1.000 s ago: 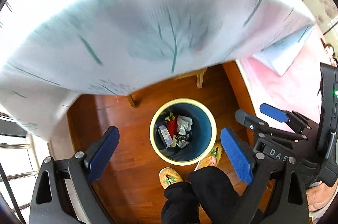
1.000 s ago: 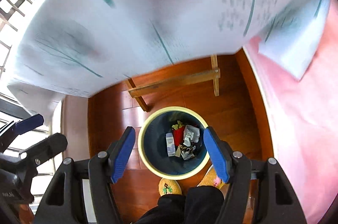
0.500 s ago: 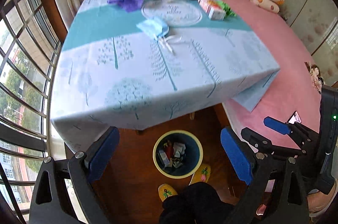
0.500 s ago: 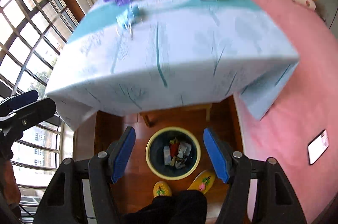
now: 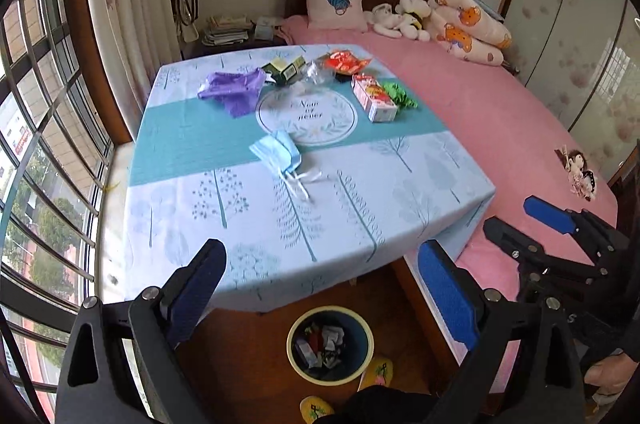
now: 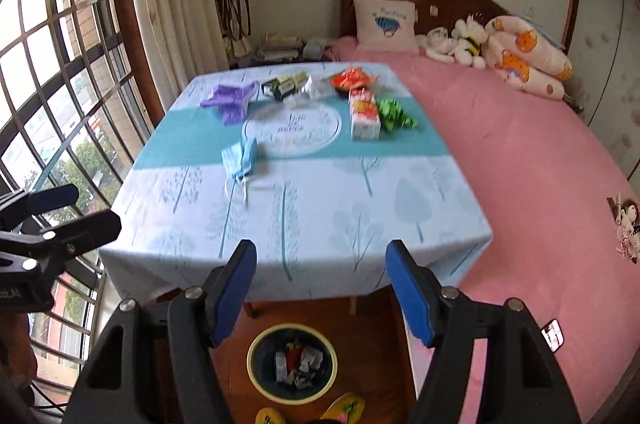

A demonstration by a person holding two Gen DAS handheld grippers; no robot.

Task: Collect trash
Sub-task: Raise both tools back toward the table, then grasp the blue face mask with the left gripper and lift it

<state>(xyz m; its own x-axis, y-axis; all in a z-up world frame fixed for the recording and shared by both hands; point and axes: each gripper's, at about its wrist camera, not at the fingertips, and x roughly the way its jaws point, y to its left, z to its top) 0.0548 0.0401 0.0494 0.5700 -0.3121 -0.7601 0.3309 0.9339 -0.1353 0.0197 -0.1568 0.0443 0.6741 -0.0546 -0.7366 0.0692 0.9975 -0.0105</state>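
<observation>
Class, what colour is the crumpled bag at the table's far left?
Purple bag; left wrist view shows it best.

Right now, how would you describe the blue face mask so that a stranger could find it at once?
Look at the table with the pale tree-print cloth beside the pink bed. Find the round printed emblem in its teal band. The face mask lies at that circle's near-left edge: the only light blue, pleated item, with white ear loops trailing toward the camera.
</observation>
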